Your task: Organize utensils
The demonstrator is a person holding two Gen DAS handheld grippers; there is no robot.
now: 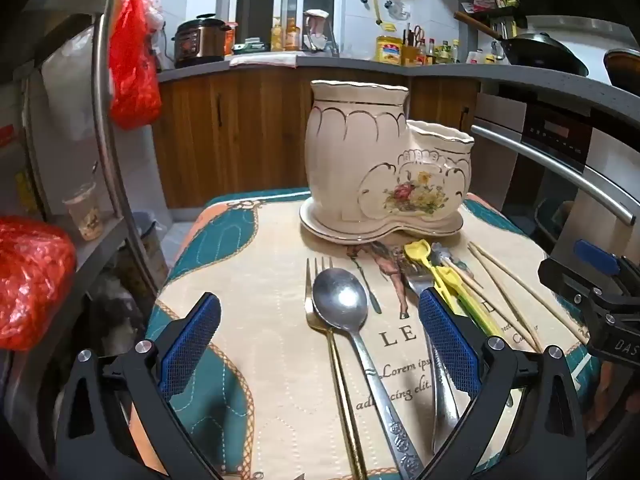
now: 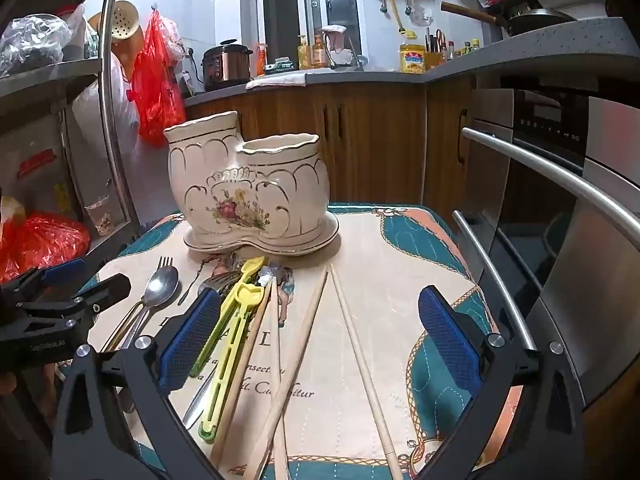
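Both our grippers, left [image 1: 320, 344] and right [image 2: 320, 336], hang spread wide and empty over the spoon [image 1: 340, 300] and chopsticks [image 2: 304, 340], so we judge nothing has reached the holder [image 1: 380, 168] yet.

Both wrist views I'm watching are evenly lit by cool indoor light from above. Glare flares on the steel spoon [image 1: 340, 300] bowl and the oven handle [image 2: 560, 176]. Soft shadows pool under each tool. Fisheye bending curves the frame edges, and the corners fall black.
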